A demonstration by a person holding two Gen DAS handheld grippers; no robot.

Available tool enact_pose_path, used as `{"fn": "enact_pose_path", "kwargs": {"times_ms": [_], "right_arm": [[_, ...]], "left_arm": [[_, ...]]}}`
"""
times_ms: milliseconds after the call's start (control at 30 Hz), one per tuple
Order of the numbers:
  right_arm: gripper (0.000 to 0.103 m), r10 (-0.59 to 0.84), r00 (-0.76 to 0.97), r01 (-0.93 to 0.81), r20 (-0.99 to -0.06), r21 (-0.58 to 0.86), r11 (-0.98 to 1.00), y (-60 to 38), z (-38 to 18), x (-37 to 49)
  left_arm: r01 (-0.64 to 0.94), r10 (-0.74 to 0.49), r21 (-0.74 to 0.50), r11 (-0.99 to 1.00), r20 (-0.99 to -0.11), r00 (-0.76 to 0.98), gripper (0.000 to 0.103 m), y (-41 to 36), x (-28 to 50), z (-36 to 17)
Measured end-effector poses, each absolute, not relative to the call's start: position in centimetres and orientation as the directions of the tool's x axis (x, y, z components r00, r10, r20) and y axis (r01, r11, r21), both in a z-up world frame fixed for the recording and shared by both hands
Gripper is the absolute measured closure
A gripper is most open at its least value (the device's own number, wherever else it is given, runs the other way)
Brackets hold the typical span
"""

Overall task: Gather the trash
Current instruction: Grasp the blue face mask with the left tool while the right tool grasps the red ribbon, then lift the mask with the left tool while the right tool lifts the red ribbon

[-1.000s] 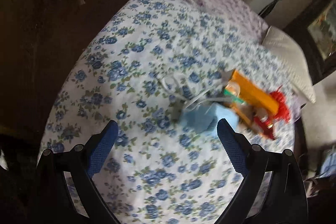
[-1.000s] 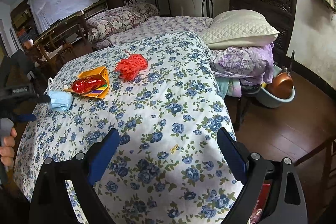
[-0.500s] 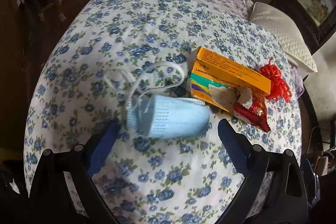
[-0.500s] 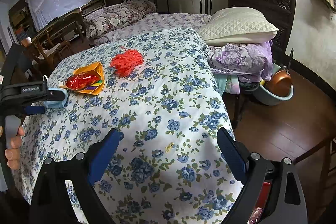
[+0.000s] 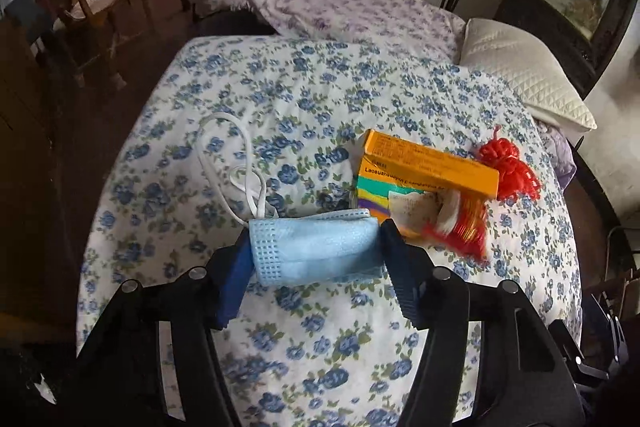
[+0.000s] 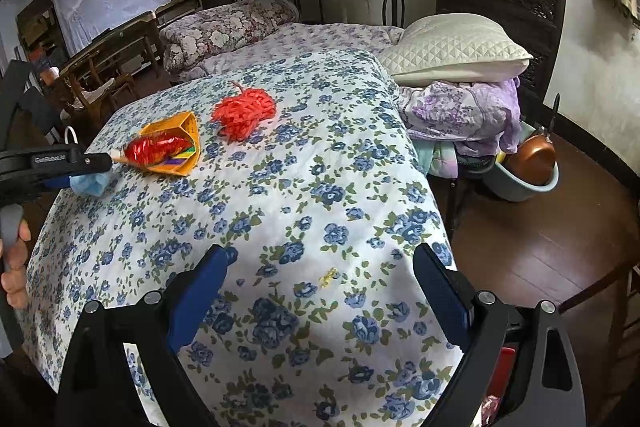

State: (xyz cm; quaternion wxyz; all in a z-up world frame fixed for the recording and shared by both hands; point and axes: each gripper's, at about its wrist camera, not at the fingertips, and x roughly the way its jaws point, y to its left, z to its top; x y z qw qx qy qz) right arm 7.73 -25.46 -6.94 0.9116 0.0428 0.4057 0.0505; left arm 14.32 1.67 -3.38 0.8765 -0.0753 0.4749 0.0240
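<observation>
Blue pads of the left gripper [image 5: 314, 259] bracket the folded mask [image 5: 316, 251] in the left wrist view; the jaws have just been closing, and both pads now press its ends, so the mask is grasped. It lies on the quilt [image 5: 320, 87] near the front left edge, its white ear loops [image 5: 240, 167] trailing away from the gripper. Just beyond it sits the orange box [image 5: 428, 167] with a red wrapper [image 5: 464, 227] spilling out, blurred, and red netting [image 5: 508, 167] behind. The step in hand looks like picking up the mask; the next move calls for lifting it clear without snagging the loops or nudging the box.

Seen from the right wrist, the right gripper [image 6: 320, 291] hangs released, jaws wide, over the quilt's near corner with nothing between them. A tiny yellow scrap [image 6: 329, 277] lies just ahead, too small to identify. The left gripper enters at the left edge, hiding most of the mask. No trash bin can be made out.
</observation>
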Motion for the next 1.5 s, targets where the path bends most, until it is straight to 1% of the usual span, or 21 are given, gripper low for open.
{"fn": "enact_pose_path", "kwargs": {"times_ms": [100,167,267,333,567,633,733,800,867,933,967,1000,1067,1133,1267,1500], "right_arm": [[0.011,0.122,0.668,-0.058,-0.734,0.112,0.992,-25.3,-6.9,7.9],[0.011,0.128,0.664,-0.051,-0.737,0.126,0.991,-25.2,-6.7,8.3],[0.011,0.151,0.666,-0.045,-0.73,0.163,0.986,-25.1,-5.7,9.6],[0.011,0.17,0.671,-0.052,-0.722,0.182,0.982,-24.9,-4.8,10.8],[0.011,0.129,0.69,-0.097,-0.712,0.085,0.992,-21.6,-2.6,16.0],[0.019,0.122,0.678,-0.119,-0.725,0.055,0.991,-20.5,-2.6,17.4],[0.024,0.094,0.655,-0.138,-0.75,0.004,0.99,-19.0,-3.2,19.6],[0.026,0.085,0.64,-0.137,-0.763,-0.005,0.99,-18.4,-3.7,20.7],[0.032,0.088,0.616,-0.139,-0.783,0.001,0.99,-17.8,-4.4,21.9],[0.045,0.091,0.584,-0.14,-0.806,0.01,0.99,-17.5,-5.1,22.7],[0.048,0.093,0.569,-0.138,-0.817,0.017,0.99,-17.4,-5.5,23.0],[0.054,0.089,0.558,-0.131,-0.825,0.018,0.991,-17.4,-5.9,23.1],[0.058,0.078,0.552,-0.115,-0.83,0.017,0.993,-17.4,-6.3,23.0],[0.076,0.093,0.546,-0.132,-0.833,0.025,0.991,-17.6,-6.6,22.6],[0.079,0.095,0.587,-0.151,-0.804,0.007,0.988,-18.3,-5.8,20.8],[0.079,0.142,0.597,-0.169,-0.789,0.05,0.984,-20.8,-3.9,15.8]], "left_arm": [[-0.162,-0.063,-0.191,0.968,-0.814,0.578,0.042,2.7,13.9,-2.2],[-0.187,-0.067,-0.224,0.957,-0.792,0.607,0.042,3.3,13.5,-1.4],[-0.216,-0.048,-0.238,0.947,-0.768,0.639,0.042,3.9,13.4,-0.6],[-0.213,-0.059,-0.248,0.945,-0.771,0.633,0.042,4.1,13.5,-0.6],[-0.221,-0.102,-0.287,0.932,-0.793,0.601,0.042,4.6,14.2,-1.7],[-0.221,-0.104,-0.288,0.932,-0.795,0.598,0.042,4.6,14.4,-1.9],[-0.23,-0.095,-0.281,0.932,-0.8,0.592,0.042,4.6,14.7,-2.3],[-0.232,-0.089,-0.271,0.934,-0.806,0.585,0.042,4.4,14.9,-2.5],[-0.228,-0.089,-0.267,0.936,-0.809,0.581,0.042,4.2,15.0,-2.7],[-0.219,-0.089,-0.259,0.941,-0.812,0.577,0.042,3.8,15.2,-2.9],[-0.217,-0.085,-0.253,0.943,-0.812,0.577,0.042,3.7,15.2,-2.9],[-0.214,-0.083,-0.249,0.945,-0.813,0.577,0.042,3.6,15.2,-2.9],[-0.209,-0.083,-0.245,0.947,-0.812,0.577,0.042,3.4,15.2,-2.9],[-0.207,-0.083,-0.244,0.947,-0.813,0.577,0.042,3.3,15.2,-2.9],[-0.201,-0.086,-0.243,0.949,-0.813,0.576,0.042,3.1,15.1,-2.9],[-0.154,-0.098,-0.229,0.961,-0.805,0.585,0.042,1.8,14.7,-2.2]]}}
